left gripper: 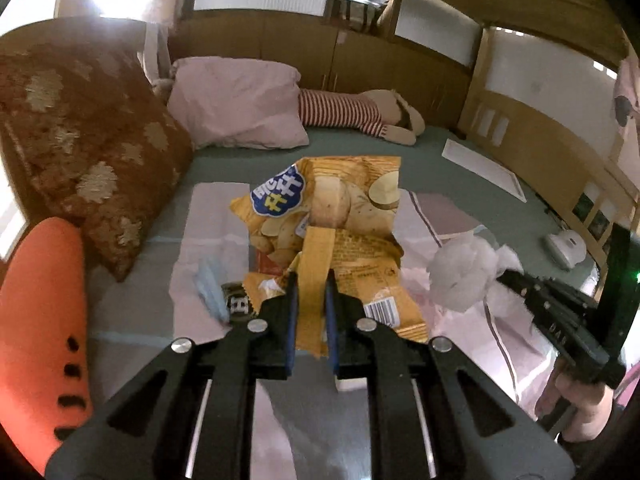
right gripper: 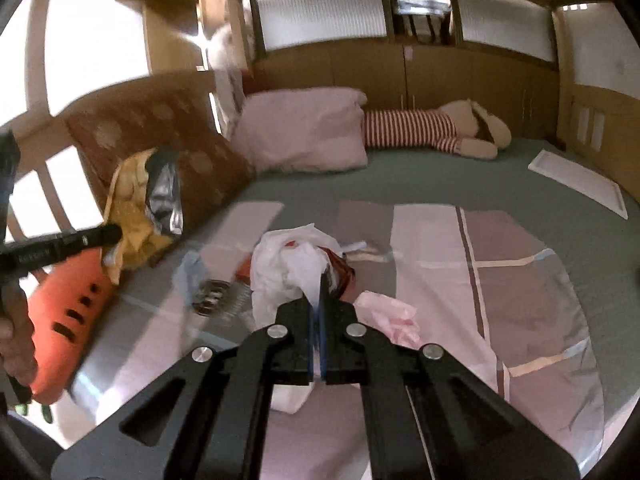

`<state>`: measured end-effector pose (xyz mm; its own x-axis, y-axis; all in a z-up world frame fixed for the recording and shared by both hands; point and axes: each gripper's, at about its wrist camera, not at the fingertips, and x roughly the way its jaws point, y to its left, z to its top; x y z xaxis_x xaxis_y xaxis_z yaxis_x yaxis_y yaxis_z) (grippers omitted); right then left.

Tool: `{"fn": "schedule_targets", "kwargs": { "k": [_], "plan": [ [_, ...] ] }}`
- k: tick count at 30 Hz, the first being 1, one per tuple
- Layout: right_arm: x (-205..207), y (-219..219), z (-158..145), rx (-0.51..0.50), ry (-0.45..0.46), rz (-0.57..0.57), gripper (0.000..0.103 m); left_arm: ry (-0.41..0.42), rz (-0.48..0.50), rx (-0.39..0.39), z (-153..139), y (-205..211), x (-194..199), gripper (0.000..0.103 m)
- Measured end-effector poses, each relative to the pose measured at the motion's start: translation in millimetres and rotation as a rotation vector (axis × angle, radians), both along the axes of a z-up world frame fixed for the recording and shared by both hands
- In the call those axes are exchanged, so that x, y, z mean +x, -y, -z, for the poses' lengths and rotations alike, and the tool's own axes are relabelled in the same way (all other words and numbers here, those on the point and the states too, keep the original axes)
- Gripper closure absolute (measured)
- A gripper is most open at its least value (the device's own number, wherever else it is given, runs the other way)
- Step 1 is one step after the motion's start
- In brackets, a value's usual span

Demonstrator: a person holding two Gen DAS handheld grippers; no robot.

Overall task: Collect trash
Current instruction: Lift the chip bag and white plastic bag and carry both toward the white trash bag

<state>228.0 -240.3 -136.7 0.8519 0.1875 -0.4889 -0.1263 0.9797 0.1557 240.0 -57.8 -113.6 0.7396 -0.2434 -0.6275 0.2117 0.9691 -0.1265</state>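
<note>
A yellow potato-chip bag (left gripper: 340,216) hangs above the bed, and my left gripper (left gripper: 311,280) is shut on a folded strip of it between the blue pads. That bag (right gripper: 132,196) with its silver inside also shows in the right wrist view, at the tip of the left gripper (right gripper: 114,235). My right gripper (right gripper: 318,282) is shut on a crumpled white plastic bag (right gripper: 284,272), lifted off the bed. The left wrist view shows the same white bag (left gripper: 464,276) at the right gripper (left gripper: 503,274).
On the pink sheet (right gripper: 432,240) lie a blue crumpled piece (right gripper: 187,276), a round silver wrapper (right gripper: 212,298) and a pink wrapper (right gripper: 394,316). A brown cushion (left gripper: 80,140), an orange carrot plush (left gripper: 44,320), a pink pillow (left gripper: 236,108), a striped plush rabbit (left gripper: 360,112) and a white sheet (left gripper: 484,168) surround them.
</note>
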Motion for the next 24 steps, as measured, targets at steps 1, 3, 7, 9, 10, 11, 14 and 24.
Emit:
{"fn": "schedule_targets", "kwargs": {
  "k": [1, 3, 7, 9, 10, 11, 14, 24],
  "plan": [
    [-12.6, -4.3, -2.0, -0.002, 0.014, -0.001, 0.100, 0.007, -0.005, 0.010, 0.7, 0.2, -10.6, 0.090],
    [-27.5, -8.5, -2.6, -0.003, 0.030, -0.007, 0.100, 0.015, -0.013, 0.037, 7.6, 1.5, -27.2, 0.090],
    [-40.7, -16.1, 7.7, -0.003, 0.009, -0.006, 0.100, -0.015, -0.029, 0.034, 19.2, -7.5, -49.2, 0.090],
    [-40.2, -19.8, 11.0, -0.018, 0.004, -0.005, 0.100, -0.022, -0.031, 0.020, 21.9, -10.4, -53.0, 0.090],
    [-40.0, -20.7, 10.9, -0.029, 0.006, -0.005, 0.100, -0.020, -0.030, 0.022, 23.0, -10.3, -54.2, 0.090],
    [-39.6, -22.3, 11.6, -0.041, 0.010, -0.003, 0.100, -0.019, -0.029, 0.029, 23.9, -10.9, -54.6, 0.090],
    [-39.1, -24.5, 14.9, -0.034, -0.006, -0.005, 0.100, -0.043, -0.032, 0.040, 30.8, -9.8, -53.0, 0.090],
    [-38.6, -23.3, 20.8, -0.026, -0.017, -0.006, 0.100, -0.058, -0.024, 0.054, 36.5, -4.2, -48.8, 0.090]
  ]
}}
